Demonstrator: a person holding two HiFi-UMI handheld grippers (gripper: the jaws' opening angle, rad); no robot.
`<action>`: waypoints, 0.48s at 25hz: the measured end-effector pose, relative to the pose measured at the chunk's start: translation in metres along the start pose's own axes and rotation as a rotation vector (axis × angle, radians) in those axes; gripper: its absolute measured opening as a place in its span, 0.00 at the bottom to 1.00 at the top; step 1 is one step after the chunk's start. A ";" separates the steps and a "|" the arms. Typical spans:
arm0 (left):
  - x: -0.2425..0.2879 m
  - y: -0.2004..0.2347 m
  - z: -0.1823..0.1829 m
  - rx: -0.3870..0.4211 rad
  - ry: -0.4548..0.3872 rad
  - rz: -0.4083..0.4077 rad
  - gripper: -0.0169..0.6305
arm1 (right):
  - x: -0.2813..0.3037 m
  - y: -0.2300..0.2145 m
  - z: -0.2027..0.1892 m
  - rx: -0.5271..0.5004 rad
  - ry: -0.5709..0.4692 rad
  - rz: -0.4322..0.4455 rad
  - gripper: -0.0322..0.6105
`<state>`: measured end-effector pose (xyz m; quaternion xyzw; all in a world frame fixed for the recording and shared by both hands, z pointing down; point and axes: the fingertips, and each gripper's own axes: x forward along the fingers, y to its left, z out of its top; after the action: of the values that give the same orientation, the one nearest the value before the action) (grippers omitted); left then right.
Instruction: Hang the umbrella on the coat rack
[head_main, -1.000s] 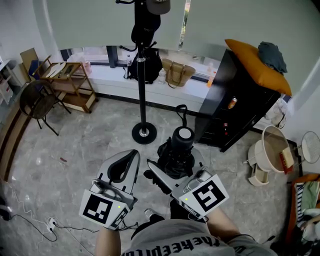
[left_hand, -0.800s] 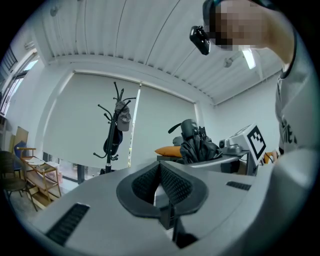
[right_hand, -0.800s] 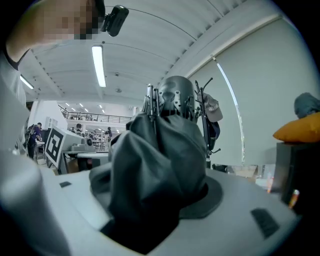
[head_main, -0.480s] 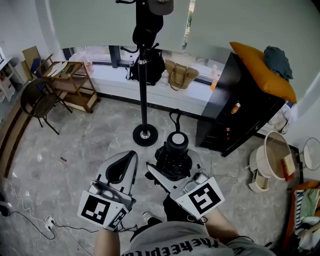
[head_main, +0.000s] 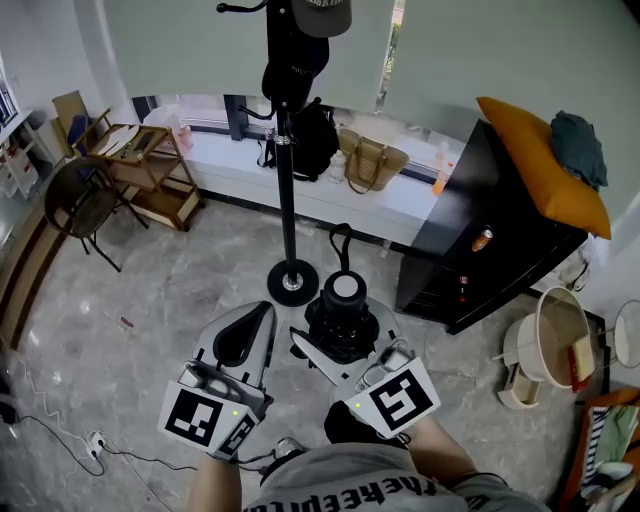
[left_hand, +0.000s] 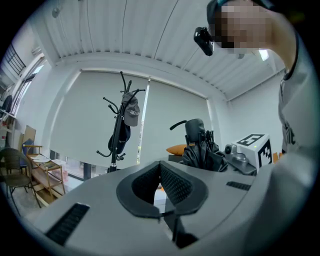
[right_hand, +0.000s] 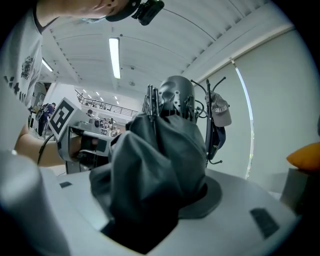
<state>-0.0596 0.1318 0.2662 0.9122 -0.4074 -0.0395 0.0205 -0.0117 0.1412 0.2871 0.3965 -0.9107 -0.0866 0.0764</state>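
Squeezing the umbrella (head_main: 343, 300) by soft cloth in the right gripper (head_main: 340, 338); left gripper (head_main: 264, 310) pinched shut, empty. Could slip out, or bump the cap (head_main: 320, 12) at top middle.

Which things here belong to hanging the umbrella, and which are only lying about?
For the job: umbrella, coat rack.
Not part of it: cap, chair, handbag, cushion.

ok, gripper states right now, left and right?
Left gripper: closed, nothing in it.
Right gripper: closed on the umbrella, which is folded.
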 end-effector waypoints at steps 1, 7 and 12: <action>0.008 0.001 -0.001 0.002 -0.001 0.007 0.05 | 0.002 -0.007 -0.001 0.010 -0.002 0.010 0.49; 0.052 0.003 -0.001 0.027 -0.009 0.045 0.05 | 0.009 -0.048 -0.007 0.037 -0.020 0.070 0.49; 0.073 0.010 -0.002 0.017 -0.019 0.101 0.05 | 0.016 -0.070 -0.014 0.033 -0.027 0.114 0.49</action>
<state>-0.0184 0.0702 0.2652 0.8901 -0.4535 -0.0436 0.0109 0.0302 0.0808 0.2869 0.3440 -0.9341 -0.0722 0.0624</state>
